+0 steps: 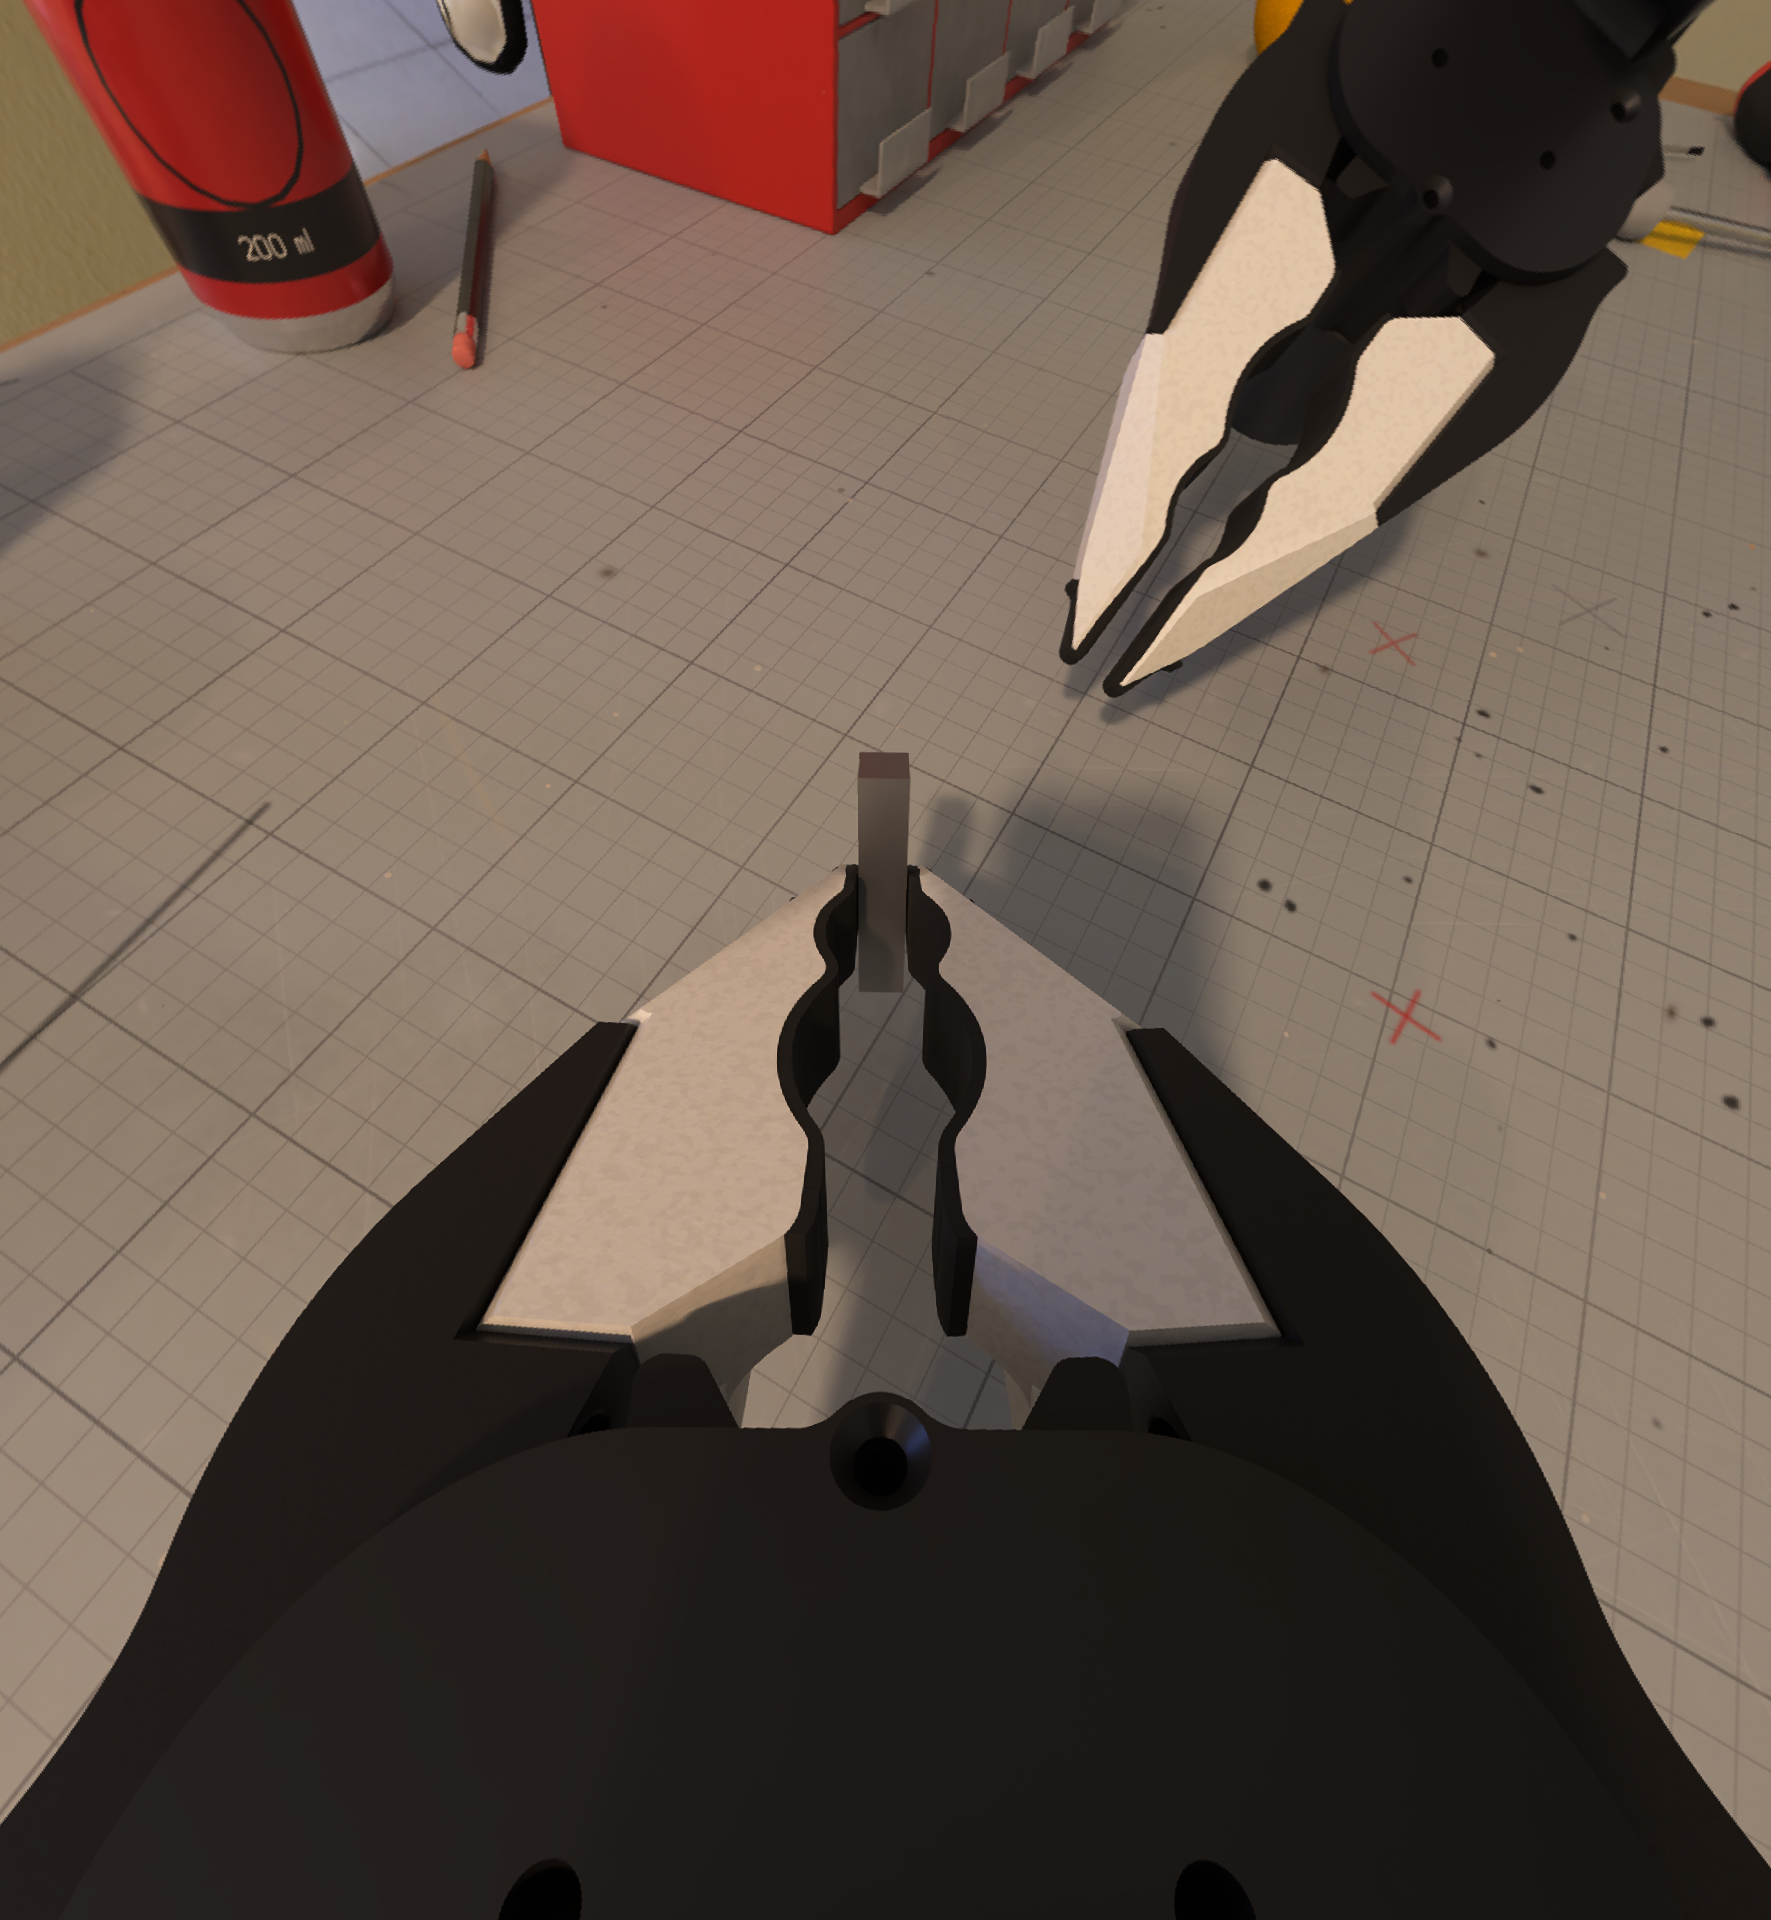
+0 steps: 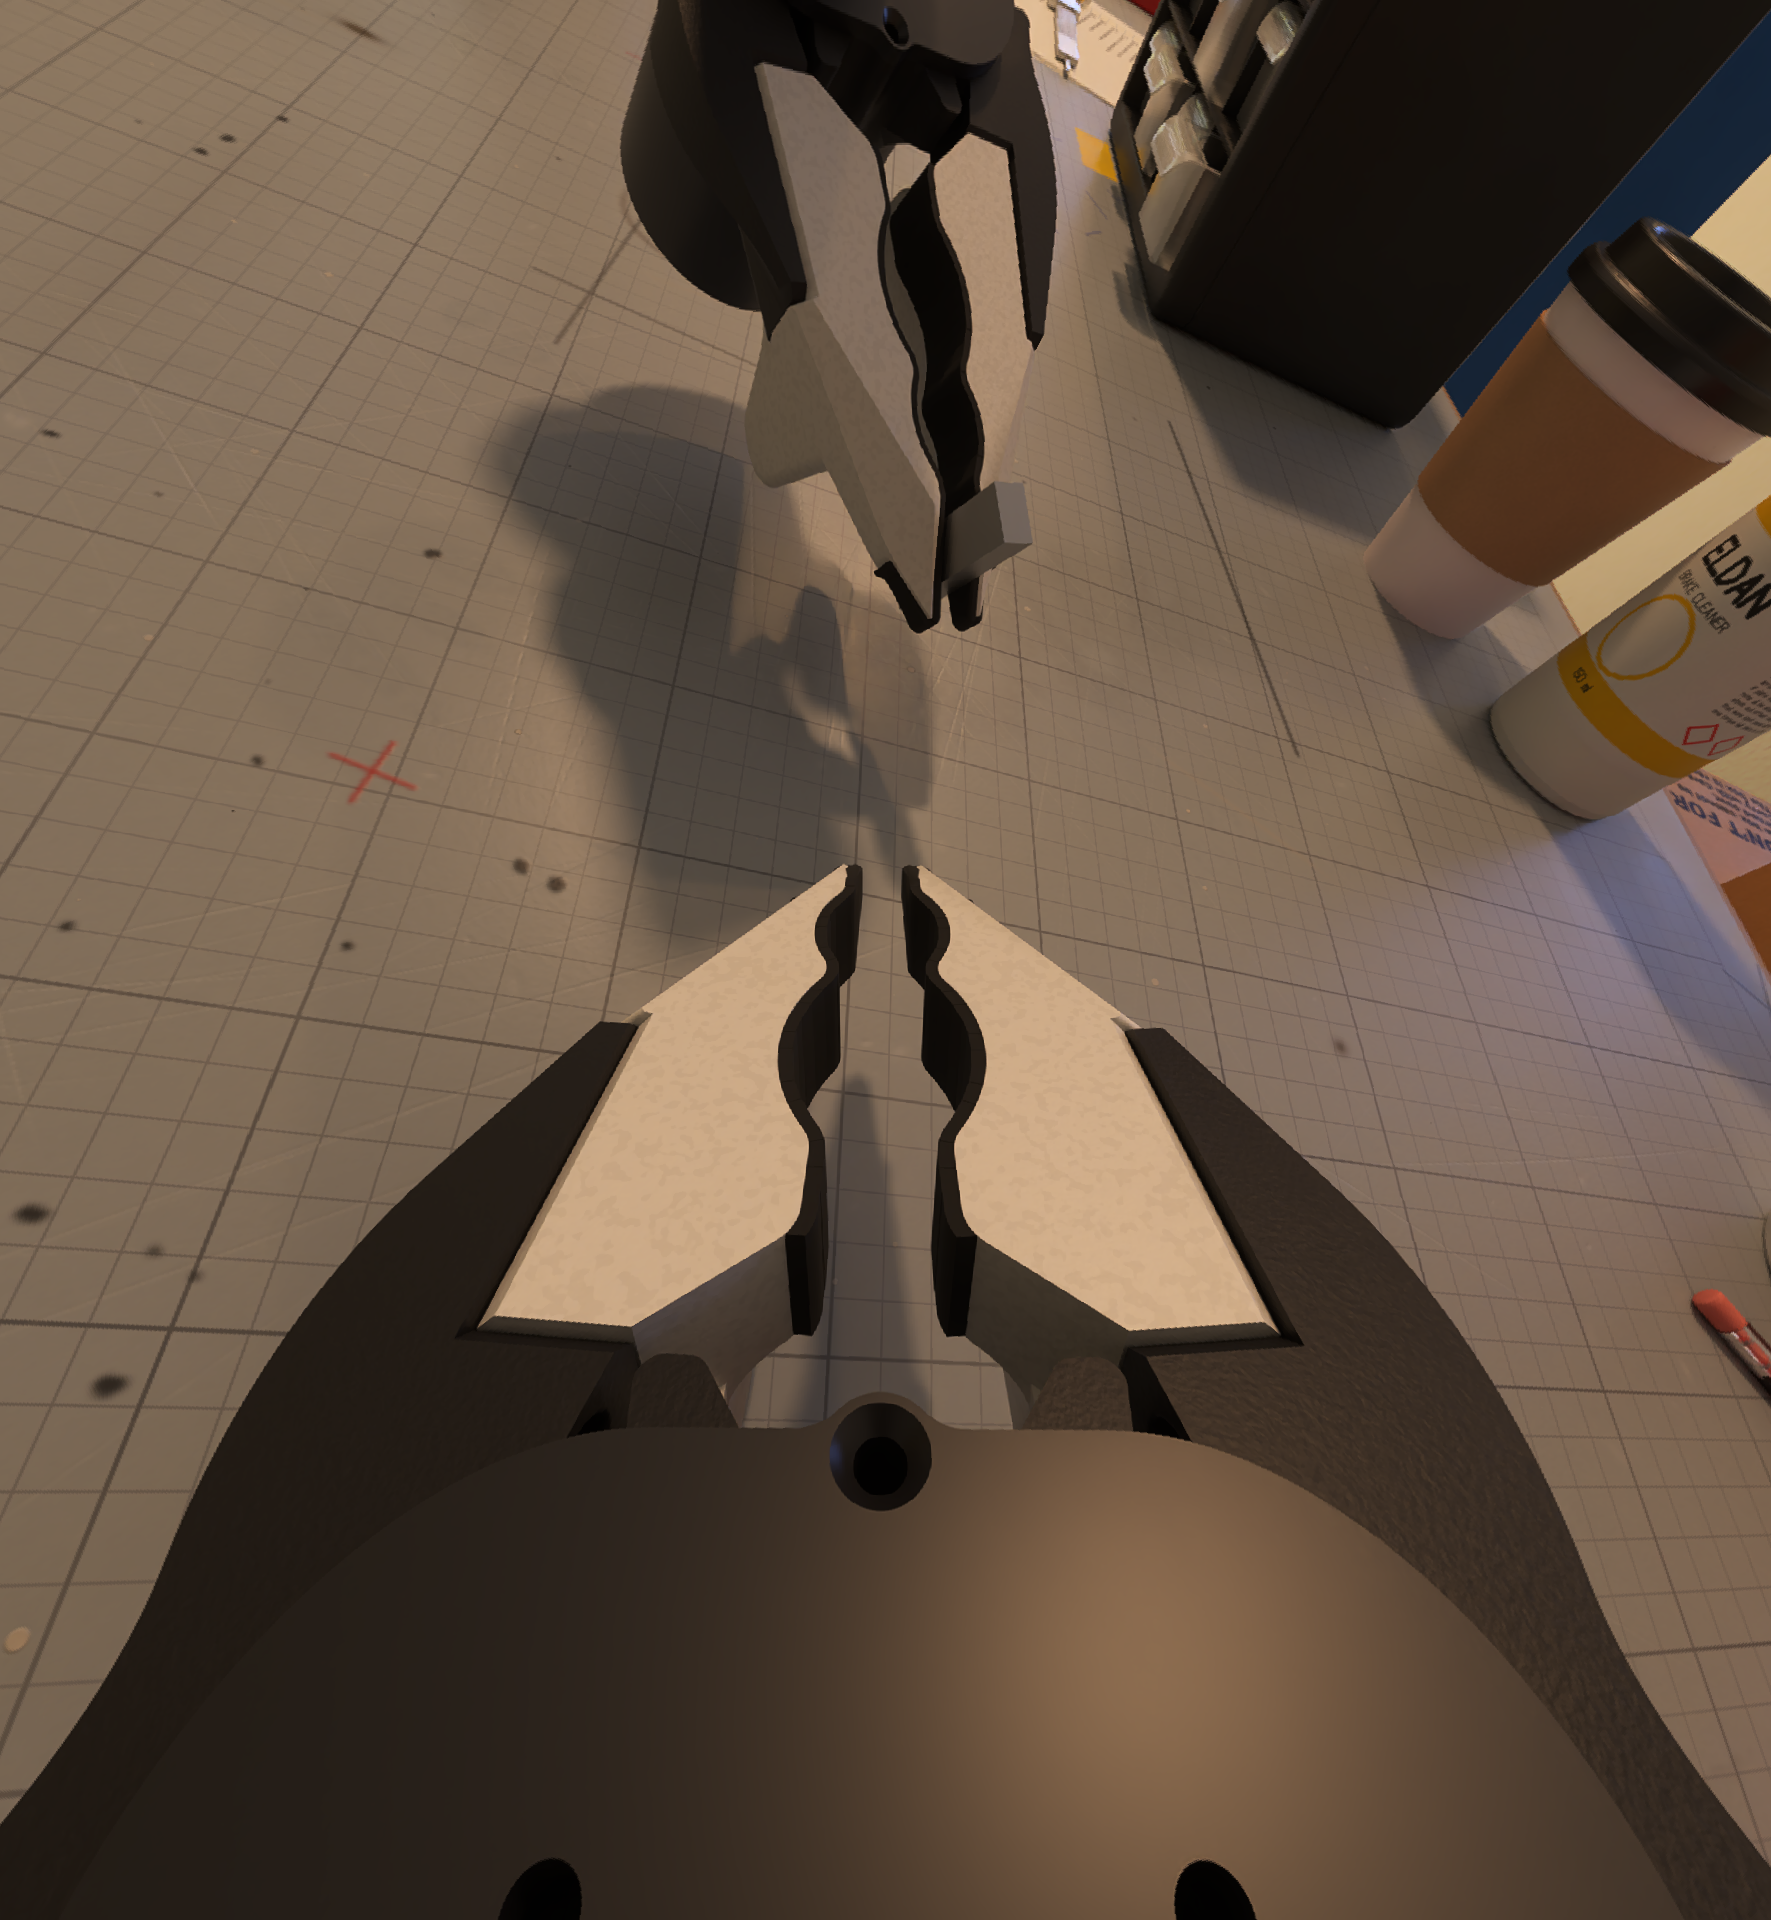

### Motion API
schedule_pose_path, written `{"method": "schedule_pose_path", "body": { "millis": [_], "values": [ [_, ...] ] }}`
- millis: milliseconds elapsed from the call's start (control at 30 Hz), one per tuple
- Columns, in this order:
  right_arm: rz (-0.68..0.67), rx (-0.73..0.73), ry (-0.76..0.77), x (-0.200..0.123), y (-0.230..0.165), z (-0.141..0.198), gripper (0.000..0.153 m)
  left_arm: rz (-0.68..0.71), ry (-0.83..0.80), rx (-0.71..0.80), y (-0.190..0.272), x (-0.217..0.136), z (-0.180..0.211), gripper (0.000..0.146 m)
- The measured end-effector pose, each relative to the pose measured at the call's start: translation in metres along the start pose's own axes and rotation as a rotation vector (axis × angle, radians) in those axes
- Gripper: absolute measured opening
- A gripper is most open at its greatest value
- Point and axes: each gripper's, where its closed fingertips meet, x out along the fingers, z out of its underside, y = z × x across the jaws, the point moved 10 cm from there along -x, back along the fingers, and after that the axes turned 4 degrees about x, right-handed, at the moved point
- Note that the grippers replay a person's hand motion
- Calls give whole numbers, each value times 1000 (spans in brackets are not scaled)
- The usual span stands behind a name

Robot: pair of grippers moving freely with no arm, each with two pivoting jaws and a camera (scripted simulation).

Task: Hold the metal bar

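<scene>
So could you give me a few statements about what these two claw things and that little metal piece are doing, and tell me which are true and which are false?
1. The left gripper is shut on the metal bar. True.
2. The right gripper also grips the bar. False: nothing is between its fingers, and it is apart from the bar.
3. The bar lies flat on the grid mat. False: it is held clear of the mat, one end sticking out past the fingertips.
4. A pencil lies on the mat beside a red can. True.
5. The lidded paper cup has tipped over. False: it stands upright.
</scene>
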Motion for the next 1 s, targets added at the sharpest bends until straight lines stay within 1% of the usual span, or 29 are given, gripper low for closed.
{"method": "schedule_pose_path", "body": {
  "millis": [533, 800, 867, 1000],
  "values": [
    [-15, -10, 13, 1, -1, -1, 7, 4, 33, 110, 7, 2, -4, 8],
    [0, -38, 5, -1, -2, -1, 8, -11, 24, 118, 7, 2, -3, 8],
    [5, -46, 24, -1, -3, -3, 10, -11, 21, 121, 7, 3, -3, 8],
    [9, -23, 29, -2, -1, -4, 8, -12, 20, 125, 8, 3, -3, 8]
  ]
}}
